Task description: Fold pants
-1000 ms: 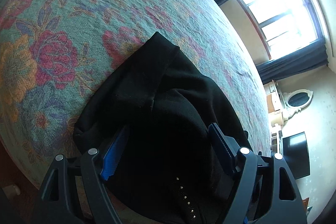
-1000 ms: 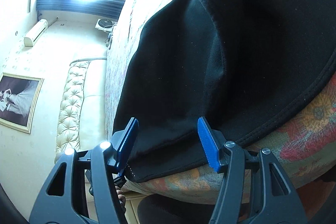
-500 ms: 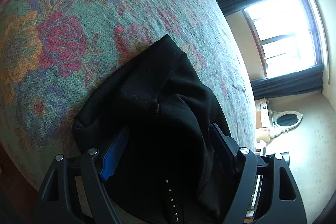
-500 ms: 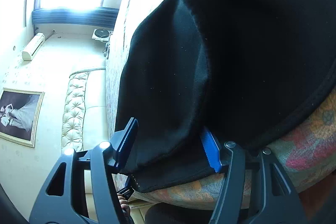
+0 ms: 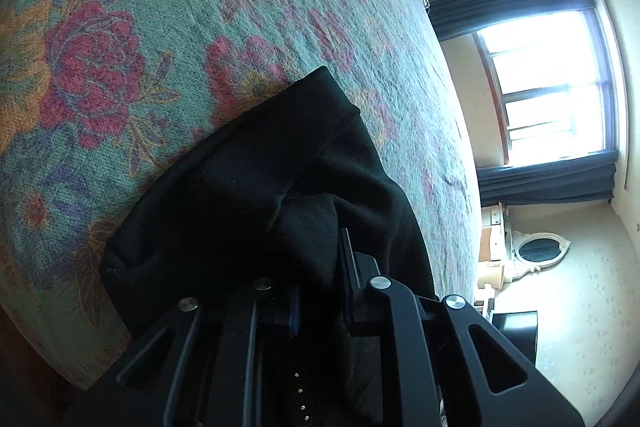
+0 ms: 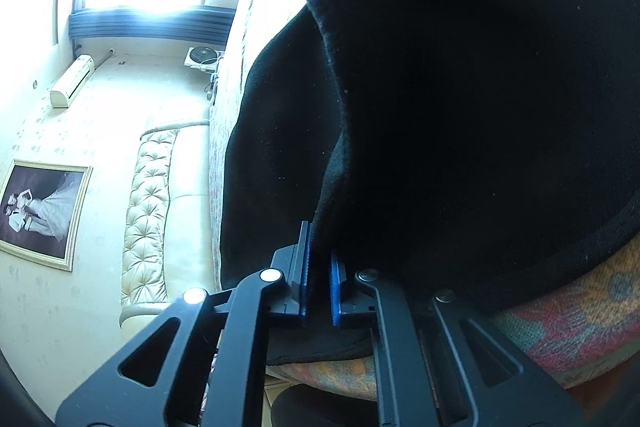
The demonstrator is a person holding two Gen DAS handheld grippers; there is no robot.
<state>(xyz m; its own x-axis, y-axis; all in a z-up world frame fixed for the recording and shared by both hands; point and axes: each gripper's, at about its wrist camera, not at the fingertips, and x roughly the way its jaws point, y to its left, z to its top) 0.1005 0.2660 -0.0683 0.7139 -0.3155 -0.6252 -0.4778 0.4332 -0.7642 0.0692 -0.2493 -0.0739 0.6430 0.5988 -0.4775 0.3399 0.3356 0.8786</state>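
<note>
Left wrist view first: my left claw (image 5: 320, 291) has just been closing and now it's pinched tight on a bunched ridge of the black pants (image 5: 256, 195), cloth squeezed between the jaws; the pants lie in a rumpled heap on the floral bedspread (image 5: 168, 27), near the bed's near edge, with one corner poking out toward the middle of the bed; a row of little studs shows low down between the claw arms, so my guess is I'm near the waistband, can't swear to it; the bite looks like it caught a thick wad, so I'd lift slowly and check I haven't grabbed more layers than I want

Right wrist view: my right claw (image 6: 319, 279) has just been closing too, blue pads nearly together with a fold of the black pants nipped between them; the hemmed edge runs off to the right over the bedspread, close to the bed's edge; the padded headboard (image 6: 148, 211) is well off to the left

To do this step well I'd raise both claws together, keep the edge between them taut, shake the heap flat before laying it over, and keep it from sliding off the bed
</note>
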